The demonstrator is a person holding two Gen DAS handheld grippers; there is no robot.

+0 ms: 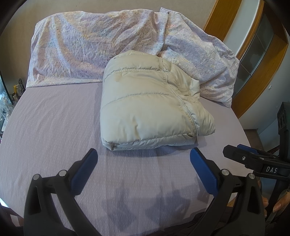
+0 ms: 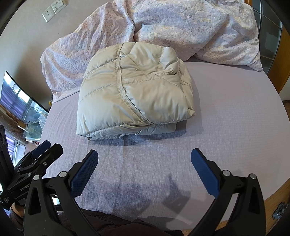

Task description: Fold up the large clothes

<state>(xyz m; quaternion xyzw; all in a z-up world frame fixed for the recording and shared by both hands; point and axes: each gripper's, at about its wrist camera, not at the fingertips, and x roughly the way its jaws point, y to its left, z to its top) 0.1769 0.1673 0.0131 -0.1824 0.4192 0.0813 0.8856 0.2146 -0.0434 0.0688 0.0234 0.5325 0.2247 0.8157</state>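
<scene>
A cream quilted puffer jacket (image 1: 148,107) lies folded into a compact bundle on the lilac bed sheet (image 1: 54,127); the right wrist view shows the same jacket (image 2: 136,96) with its sleeve seam on top. My left gripper (image 1: 144,154) hovers open just short of the bundle's near edge, nothing between its blue pads. My right gripper (image 2: 145,154) is also open and empty, a little back from the jacket. The right gripper (image 1: 253,159) shows at the right edge of the left wrist view, and the left gripper (image 2: 36,159) at the left edge of the right wrist view.
A crumpled floral duvet (image 1: 90,47) and a pillow (image 1: 208,63) are heaped along the far side of the bed, touching the jacket's back. A wooden-framed door (image 1: 253,50) stands to the right. A television (image 2: 16,98) and a glass stand sit left of the bed. Wall sockets (image 2: 54,9) are above.
</scene>
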